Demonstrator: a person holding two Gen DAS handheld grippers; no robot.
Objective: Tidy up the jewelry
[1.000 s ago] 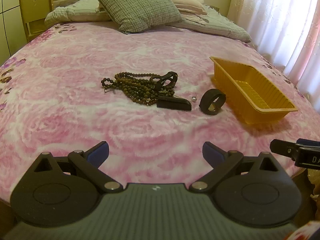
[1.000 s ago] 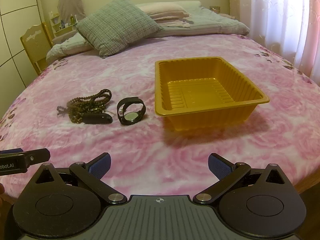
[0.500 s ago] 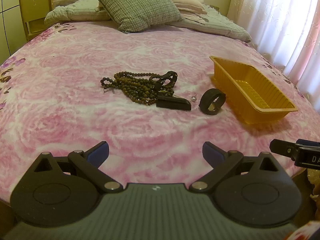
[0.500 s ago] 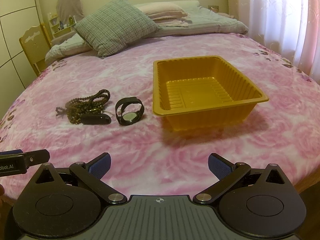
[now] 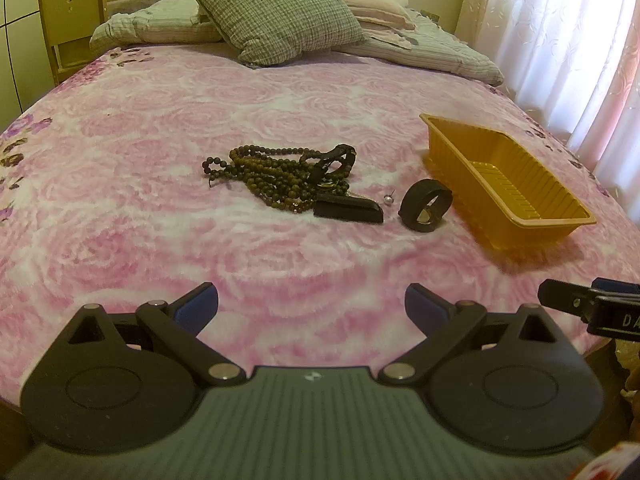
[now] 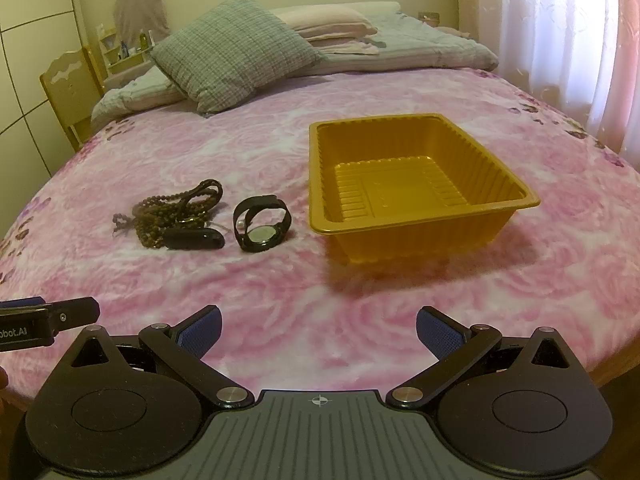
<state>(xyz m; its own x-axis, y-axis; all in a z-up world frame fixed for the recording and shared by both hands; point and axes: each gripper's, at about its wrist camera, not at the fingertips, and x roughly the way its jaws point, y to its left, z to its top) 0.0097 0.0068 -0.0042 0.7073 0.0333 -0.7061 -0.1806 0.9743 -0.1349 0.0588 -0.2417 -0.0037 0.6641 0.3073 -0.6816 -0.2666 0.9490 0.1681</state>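
Both the left claw (image 5: 311, 300) and right claw (image 6: 318, 324) are hovering spread wide over the bed (image 5: 160, 240), facing beads (image 5: 272, 176), a watch (image 6: 262, 224) and a tray (image 6: 416, 184).

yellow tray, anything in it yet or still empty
Empty: the yellow tray shows only its bare ribbed floor; the beads and watch lie outside on the bedspread.

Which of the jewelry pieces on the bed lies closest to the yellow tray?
The black wristwatch: it sits alone just left of the tray, while the bead necklace pile and flat black piece lie farther left.
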